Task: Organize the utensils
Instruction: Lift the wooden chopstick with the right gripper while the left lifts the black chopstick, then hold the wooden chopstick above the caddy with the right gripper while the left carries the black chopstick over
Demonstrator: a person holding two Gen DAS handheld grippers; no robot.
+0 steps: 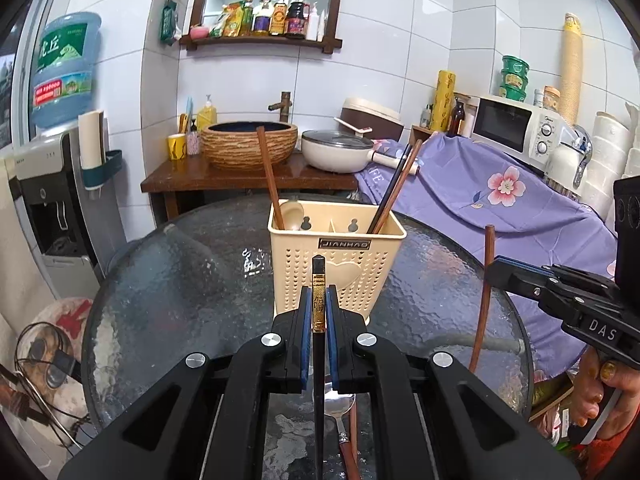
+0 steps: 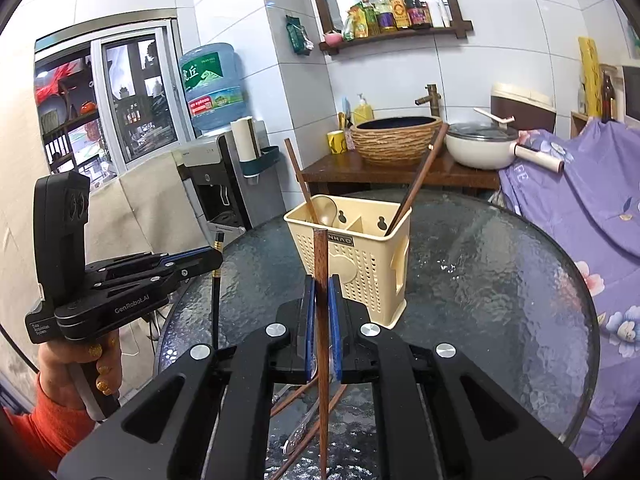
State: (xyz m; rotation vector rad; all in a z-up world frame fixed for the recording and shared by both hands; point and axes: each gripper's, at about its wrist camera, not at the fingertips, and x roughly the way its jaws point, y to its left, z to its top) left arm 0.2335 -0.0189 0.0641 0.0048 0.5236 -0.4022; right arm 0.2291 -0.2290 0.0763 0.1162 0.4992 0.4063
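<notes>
A cream utensil holder (image 1: 336, 268) stands on the round glass table (image 1: 168, 280); it also shows in the right wrist view (image 2: 360, 264). A spoon and a brown chopstick stand in its left compartment, two chopsticks in its right. My left gripper (image 1: 319, 300) is shut on a black chopstick with a gold band (image 1: 319, 280), held upright in front of the holder. My right gripper (image 2: 321, 300) is shut on a brown wooden chopstick (image 2: 321, 264), upright, near the holder. A metal spoon (image 1: 340, 404) and brown chopsticks (image 2: 304, 396) lie on the table under the grippers.
A purple floral cloth (image 1: 500, 200) covers the counter to the right, with a microwave (image 1: 516, 128) on it. A wooden stand with a basin (image 1: 250, 144) and a pan (image 1: 336, 150) is behind the table. A water dispenser (image 1: 48, 200) stands at the left.
</notes>
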